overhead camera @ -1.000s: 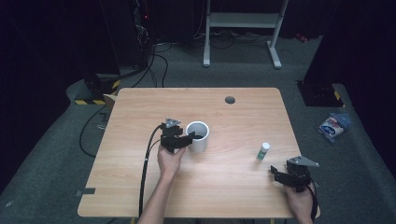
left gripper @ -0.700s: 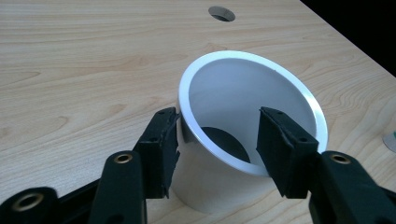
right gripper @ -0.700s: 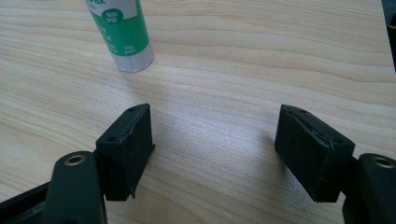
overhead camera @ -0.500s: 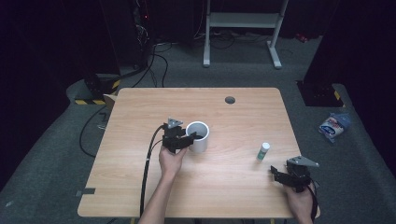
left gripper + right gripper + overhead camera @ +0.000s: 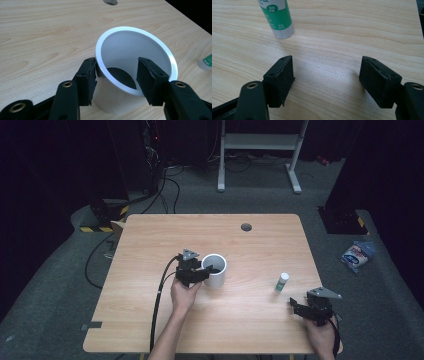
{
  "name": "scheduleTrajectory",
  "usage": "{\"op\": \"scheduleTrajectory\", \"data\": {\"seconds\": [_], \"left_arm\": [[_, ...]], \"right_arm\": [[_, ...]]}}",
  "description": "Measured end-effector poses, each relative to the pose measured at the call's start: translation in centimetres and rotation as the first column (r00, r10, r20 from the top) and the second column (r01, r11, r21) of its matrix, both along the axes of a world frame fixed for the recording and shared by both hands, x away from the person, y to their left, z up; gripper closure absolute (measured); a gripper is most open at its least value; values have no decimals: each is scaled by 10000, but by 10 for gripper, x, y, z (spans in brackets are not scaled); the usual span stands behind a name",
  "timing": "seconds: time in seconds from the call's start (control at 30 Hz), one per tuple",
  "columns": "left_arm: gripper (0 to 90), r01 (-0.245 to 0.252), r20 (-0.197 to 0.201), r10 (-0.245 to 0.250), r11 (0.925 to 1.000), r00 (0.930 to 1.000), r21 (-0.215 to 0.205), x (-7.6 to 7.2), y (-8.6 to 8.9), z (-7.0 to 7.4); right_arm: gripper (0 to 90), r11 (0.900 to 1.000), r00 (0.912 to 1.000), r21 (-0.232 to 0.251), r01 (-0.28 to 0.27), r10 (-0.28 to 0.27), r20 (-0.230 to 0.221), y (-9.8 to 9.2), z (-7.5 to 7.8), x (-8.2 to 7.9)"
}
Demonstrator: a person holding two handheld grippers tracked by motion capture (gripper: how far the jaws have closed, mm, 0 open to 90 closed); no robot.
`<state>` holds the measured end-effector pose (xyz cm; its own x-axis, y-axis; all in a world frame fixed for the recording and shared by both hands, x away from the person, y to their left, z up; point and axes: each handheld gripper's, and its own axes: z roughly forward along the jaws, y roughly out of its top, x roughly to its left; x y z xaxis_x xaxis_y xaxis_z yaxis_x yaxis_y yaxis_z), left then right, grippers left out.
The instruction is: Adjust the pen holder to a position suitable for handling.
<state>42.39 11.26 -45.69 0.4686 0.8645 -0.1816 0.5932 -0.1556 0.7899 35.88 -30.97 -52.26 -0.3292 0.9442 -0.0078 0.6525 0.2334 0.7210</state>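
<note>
left gripper (image 5: 206,270) fingers just closing, one inside white cup (image 5: 216,276), one outside; right gripper (image 5: 294,306) fingers open.

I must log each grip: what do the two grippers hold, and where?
The left gripper has just closed on the white cup, one jaw inside, one outside its rim wall. The right gripper holds nothing.

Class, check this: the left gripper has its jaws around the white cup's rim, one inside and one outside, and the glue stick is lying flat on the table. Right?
Not quite. The glue stick stands upright on the table, as the high view shows. The left gripper does straddle the white cup's rim.
</note>
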Motion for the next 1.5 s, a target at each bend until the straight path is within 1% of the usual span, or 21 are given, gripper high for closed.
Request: {"op": "scheduleTrajectory", "data": {"seconds": [0.07, 0.17, 0.3, 0.4, 0.5, 0.53, 0.57, 0.6, 0.73, 0.77, 0.8, 0.83, 0.87, 0.93, 0.97, 1.03, 1.1, 1.23, 1.27, 1.43, 1.5], "left_arm": [[495, 154, 19, -155, 9999, 9999, 70, -2, -1, 0], [495, 273, -32, -273, 9996, 9996, -75, -6, -2, -1], [500, 476, -51, -476, 9989, 9989, 23, -8, -3, -2], [500, 577, -104, -577, 9983, 9983, -45, -11, -6, -2], [500, 726, -46, -726, 9973, 9974, 88, -13, -6, -2], [500, 713, -107, -713, 9974, 9974, -29, -15, -7, -2], [500, 797, -100, -796, 9968, 9968, 71, -15, -6, -2], [500, 794, -105, -794, 9968, 9968, -34, -16, -7, -2], [507, 998, -101, -997, 9949, 9950, 136, -20, -9, -1], [510, 1025, -124, -1024, 9947, 9947, 97, -21, -10, -1], [513, 1108, -102, -1106, 9935, 9938, 254, -21, -10, -1], [516, 1147, -110, -1144, 9930, 9934, 277, -22, -11, -1], [517, 1144, -147, -1142, 9932, 9934, 195, -24, -12, -1], [518, 1239, -105, -1237, 9921, 9923, 218, -25, -12, -1], [519, 1238, -159, -1236, 9922, 9922, 109, -26, -13, -2], [521, 1319, -145, -1316, 9910, 9912, 226, -27, -13, -2], [521, 1306, -200, -1303, 9913, 9913, 146, -29, -14, -1], [521, 1403, -168, -1399, 9898, 9900, 237, -34, -15, -1], [521, 1428, -206, -1424, 9896, 9896, 189, -35, -16, -1], [521, 1654, -177, -1648, 9853, 9862, 422, -42, -20, 0], [522, 1724, -172, -1719, 9844, 9850, 365, -44, -22, -1]], "right_arm": [[276, 10000, 10000, -3, -2, 2, 0, 0, 0, 0], [276, 10000, 10000, 0, 1, -1, 0, 0, 0, 0], [276, 10000, 10000, -2, -1, 1, 0, 0, 0, 0], [276, 10000, 10000, -1, -1, 1, 1, 0, 0, 0], [276, 10000, 10000, -1, 2, -2, -1, 0, 0, 0], [276, 10000, 10000, -1, 1, -1, -1, 0, 0, 0], [276, 10000, 10000, -1, 0, 0, 0, 0, 0, 0], [276, 10000, 10000, -1, 0, 0, -2, 0, 0, 0], [276, 10000, 10000, -1, -1, 1, -1, 0, 0, 0], [276, 10000, 10000, -2, 1, -1, -1, 0, 0, 0], [276, 10000, 10000, -2, 0, 0, 0, 0, 0, 0], [276, 10000, 10000, -2, 1, -1, -3, 0, 0, 0], [276, 10000, 10000, 0, 3, -3, -1, 0, 0, 0], [276, 10000, 10000, -1, 0, 0, -3, 0, 0, 0], [276, 10000, 10000, -5, -1, 1, 0, 0, 0, 0], [276, 10000, 10000, -1, 1, -1, -1, 0, 0, 0], [276, 10000, 10000, -3, 1, -1, -1, 0, 0, 0], [276, 10000, 10000, -7, -1, 1, -2, 0, 0, 1], [276, 10000, 10000, -22, -24, 24, 13, 0, 0, 1], [276, 10000, 10000, -28, -19, 19, 29, 0, 0, 1], [276, 10000, 10000, -23, -15, 15, 26, 0, 0, 1]]}}
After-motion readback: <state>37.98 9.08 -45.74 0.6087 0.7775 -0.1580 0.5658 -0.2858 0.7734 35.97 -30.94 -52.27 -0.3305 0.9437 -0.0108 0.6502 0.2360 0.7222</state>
